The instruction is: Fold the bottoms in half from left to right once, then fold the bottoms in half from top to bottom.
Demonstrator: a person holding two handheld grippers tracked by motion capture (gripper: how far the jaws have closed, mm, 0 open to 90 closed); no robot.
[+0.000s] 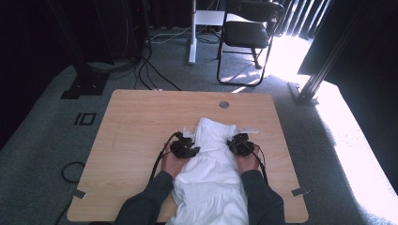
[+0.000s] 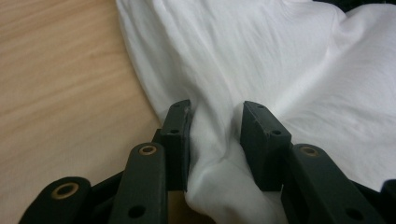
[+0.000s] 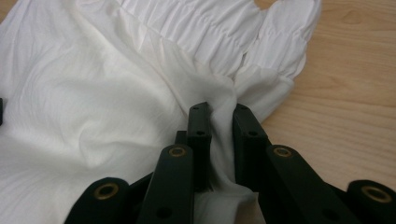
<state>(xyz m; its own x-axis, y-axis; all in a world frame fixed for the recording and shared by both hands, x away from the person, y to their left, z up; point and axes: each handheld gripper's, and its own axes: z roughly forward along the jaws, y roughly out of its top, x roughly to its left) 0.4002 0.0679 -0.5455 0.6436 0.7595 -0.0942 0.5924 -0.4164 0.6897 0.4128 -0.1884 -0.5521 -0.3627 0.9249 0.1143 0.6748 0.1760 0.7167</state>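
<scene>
A white garment (image 1: 211, 180) lies crumpled on the wooden table (image 1: 136, 126), its gathered top end pointing away from the person. My left gripper (image 1: 189, 149) sits at its left edge. In the left gripper view the left gripper (image 2: 215, 116) straddles a puffy fold of the garment (image 2: 261, 56), and the jaws stand apart without squeezing the fold. My right gripper (image 1: 236, 143) is at the garment's right edge. In the right gripper view the right gripper (image 3: 222, 116) has its narrow-set jaws pinching a fold of the garment (image 3: 93, 93) just below the ruffled band.
The table has a round cable hole (image 1: 224, 104) near its far edge. A folding chair (image 1: 246, 35) and loose cables (image 1: 150, 70) are on the carpet beyond. Bare wood lies left and right of the garment.
</scene>
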